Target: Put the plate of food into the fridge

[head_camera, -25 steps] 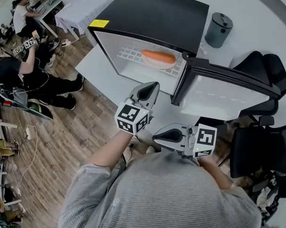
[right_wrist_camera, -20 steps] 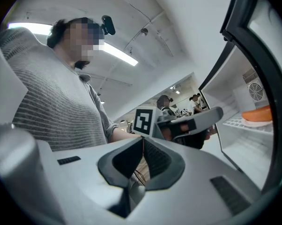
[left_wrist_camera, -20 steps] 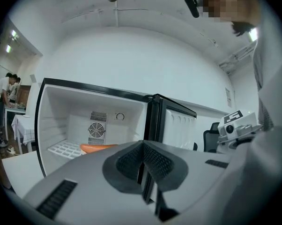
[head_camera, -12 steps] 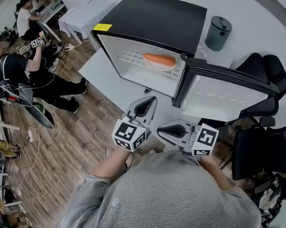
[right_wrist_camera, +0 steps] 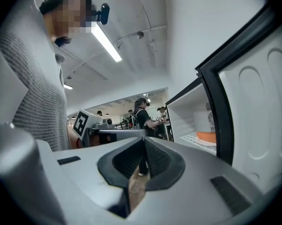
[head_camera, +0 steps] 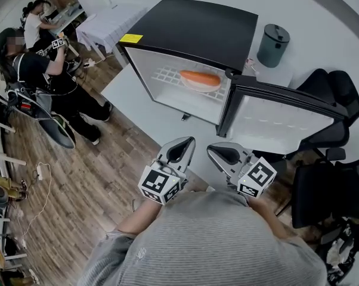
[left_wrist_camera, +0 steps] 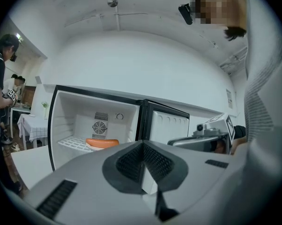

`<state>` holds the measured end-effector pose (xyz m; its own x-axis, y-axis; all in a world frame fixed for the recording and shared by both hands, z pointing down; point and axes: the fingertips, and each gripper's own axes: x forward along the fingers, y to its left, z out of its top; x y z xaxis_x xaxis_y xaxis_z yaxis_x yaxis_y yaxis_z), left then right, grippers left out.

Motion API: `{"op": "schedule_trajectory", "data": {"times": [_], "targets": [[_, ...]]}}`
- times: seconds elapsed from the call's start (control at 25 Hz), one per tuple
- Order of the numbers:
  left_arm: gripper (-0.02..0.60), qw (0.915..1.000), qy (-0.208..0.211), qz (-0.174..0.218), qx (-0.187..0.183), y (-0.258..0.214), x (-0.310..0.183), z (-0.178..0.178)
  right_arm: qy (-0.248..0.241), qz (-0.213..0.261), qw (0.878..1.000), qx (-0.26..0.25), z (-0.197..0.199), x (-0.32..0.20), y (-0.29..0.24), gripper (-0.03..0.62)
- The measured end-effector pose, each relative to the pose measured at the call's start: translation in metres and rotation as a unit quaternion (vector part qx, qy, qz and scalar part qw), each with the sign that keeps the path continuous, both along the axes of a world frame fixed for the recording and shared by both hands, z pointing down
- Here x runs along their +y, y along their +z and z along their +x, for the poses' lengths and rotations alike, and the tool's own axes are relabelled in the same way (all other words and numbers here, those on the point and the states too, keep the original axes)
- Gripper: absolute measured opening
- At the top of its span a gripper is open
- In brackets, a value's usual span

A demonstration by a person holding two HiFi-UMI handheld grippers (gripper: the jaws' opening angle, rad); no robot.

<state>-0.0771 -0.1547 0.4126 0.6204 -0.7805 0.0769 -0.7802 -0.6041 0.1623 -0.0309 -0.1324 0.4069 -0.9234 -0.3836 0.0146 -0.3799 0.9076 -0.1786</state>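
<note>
Plate of food (head_camera: 200, 81) sits on the wire shelf (head_camera: 167, 75) inside the fridge (head_camera: 191, 28), with the door (head_camera: 281, 115) open. Left tongs (head_camera: 178, 151) and right tongs (head_camera: 224, 155) are both pinched together, empty, near the worktop (head_camera: 132, 91). Fan grille (left_wrist_camera: 99, 128) shows only in the left gripper view, the grey bin (head_camera: 273, 42) only in the head view.

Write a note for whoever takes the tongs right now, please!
Left tongs: shut, empty, held low in front of the fridge.
Right tongs: shut, empty, beside the left.
Plate of food: on the shelf inside the fridge.
Done: plate is in.
Left: door is open; probably shut it.
</note>
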Motion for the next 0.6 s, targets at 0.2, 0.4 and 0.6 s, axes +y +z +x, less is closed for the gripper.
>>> {"op": "schedule_trajectory", "data": {"times": [0.2,0.4,0.6], "targets": [[0.011,0.9999,0.013,-0.005,0.000,0.004,0.007,0.002,0.000,0.021,1.000,0.008,-0.003,0.001,-0.005,0.015],[0.011,0.9998,0.016,-0.010,-0.009,0.009,0.008,0.006,-0.004,0.019,1.000,0.007,-0.002,0.004,-0.003,0.015],[0.011,0.9996,0.021,-0.015,-0.005,0.011,0.007,0.011,-0.001,0.019,1.000,0.010,0.003,0.003,-0.003,0.015]]}}
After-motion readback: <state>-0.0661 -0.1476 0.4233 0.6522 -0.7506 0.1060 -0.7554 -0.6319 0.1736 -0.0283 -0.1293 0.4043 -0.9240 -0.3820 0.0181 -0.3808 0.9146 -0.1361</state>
